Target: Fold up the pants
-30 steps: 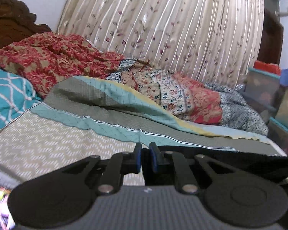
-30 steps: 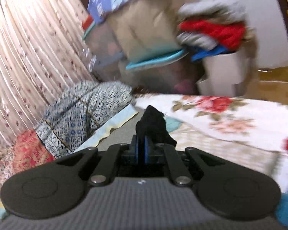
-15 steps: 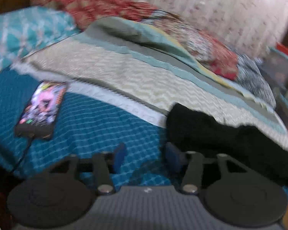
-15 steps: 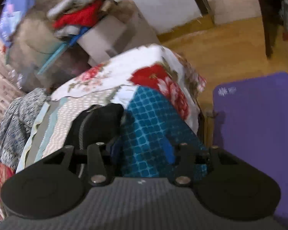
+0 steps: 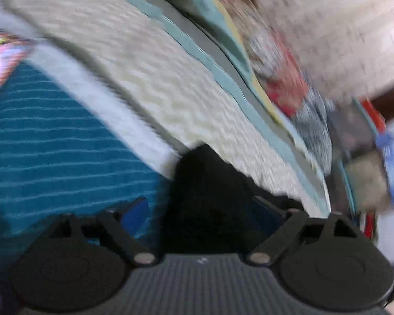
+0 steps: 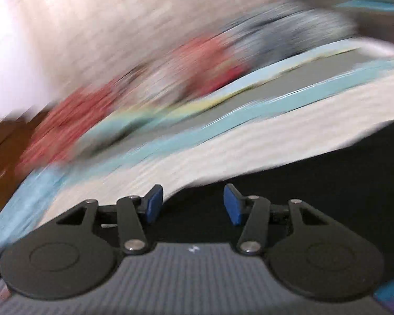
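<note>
My left gripper (image 5: 205, 210) and right gripper (image 6: 193, 206) are both spread wide, holding nothing; the black pants (image 6: 315, 183) lie bunched on the bed (image 5: 149, 84), folding seemingly unfinished

A cream zigzag-patterned bedspread with teal bands (image 5: 170, 86) runs diagonally mid-frame; teal checked cloth (image 5: 52, 144) lower left; pale pleated curtain (image 5: 328, 26) upper right, all blurred.

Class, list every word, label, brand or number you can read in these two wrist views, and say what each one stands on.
None can be read.
Small white mark on the left claw body: blurred, unreadable.
Small white mark on the right claw body: no letters legible.
Bright screen of the phone: motion-blurred, illegible.
</note>
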Available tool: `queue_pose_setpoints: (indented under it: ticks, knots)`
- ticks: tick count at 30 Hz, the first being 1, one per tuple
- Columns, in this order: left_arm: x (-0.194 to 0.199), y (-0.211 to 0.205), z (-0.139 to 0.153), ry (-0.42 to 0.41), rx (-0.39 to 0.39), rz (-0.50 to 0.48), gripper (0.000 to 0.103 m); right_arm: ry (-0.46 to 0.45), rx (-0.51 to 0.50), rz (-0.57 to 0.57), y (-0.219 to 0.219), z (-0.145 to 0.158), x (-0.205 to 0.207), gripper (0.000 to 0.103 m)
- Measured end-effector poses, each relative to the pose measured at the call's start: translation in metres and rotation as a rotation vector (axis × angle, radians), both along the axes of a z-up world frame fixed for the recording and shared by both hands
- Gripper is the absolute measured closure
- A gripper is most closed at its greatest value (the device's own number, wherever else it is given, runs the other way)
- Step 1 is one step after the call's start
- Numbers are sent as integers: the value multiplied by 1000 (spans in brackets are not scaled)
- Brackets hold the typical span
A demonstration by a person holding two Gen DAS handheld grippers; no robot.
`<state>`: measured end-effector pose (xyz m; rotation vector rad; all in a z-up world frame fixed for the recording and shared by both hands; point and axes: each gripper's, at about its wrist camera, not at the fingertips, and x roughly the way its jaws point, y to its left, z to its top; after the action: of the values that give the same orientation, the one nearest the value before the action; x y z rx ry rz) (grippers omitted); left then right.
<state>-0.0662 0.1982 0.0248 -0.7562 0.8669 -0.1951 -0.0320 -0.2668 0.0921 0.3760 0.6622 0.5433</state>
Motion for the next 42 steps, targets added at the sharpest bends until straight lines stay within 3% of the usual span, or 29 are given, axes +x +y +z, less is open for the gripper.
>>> queue_pose_setpoints:
  ticks: [1,2,4,7,8,10,12,14,16,20,23,27,34,42]
  knots:
    - [9,-12,1,5,52,-57,59,-4,-10,93,27,-2,-1,37]
    - [12,-23,5,-4,114,-90,71,-12,-31,185,55,-4,-2,34]
    - [15,-35,21,-87,203,-123,84,-25,-84,326,105,-12,-4,33]
    - [12,-24,49,-253,167,-46,88,0,-141,431,155,-28,-5,36]
    - [7,-16,57,-326,153,27,89,22,-140,458,167,-35,-6,36]
    - [0,-3,57,-382,140,149,100,52,-173,472,181,-51,-4,36]
    - [4,4,45,-315,162,224,100,108,-219,453,191,-64,4,36]
    - [6,11,23,-214,86,221,100,127,-176,426,188,-66,7,36]
    - [-2,10,13,-183,69,220,100,133,-139,415,184,-57,11,36]
    - [-15,-4,16,-141,198,204,89,109,-106,345,168,-44,13,35]
    - [-27,-14,23,-65,299,183,80,99,-84,279,157,-44,8,35]
    - [-38,-24,27,6,402,183,80,101,-60,192,132,-50,1,35]
    - [-52,-34,36,35,486,200,74,157,-68,78,104,-62,-23,35]
    - [-64,-82,67,-59,584,101,73,157,-46,-84,66,-58,-45,35]
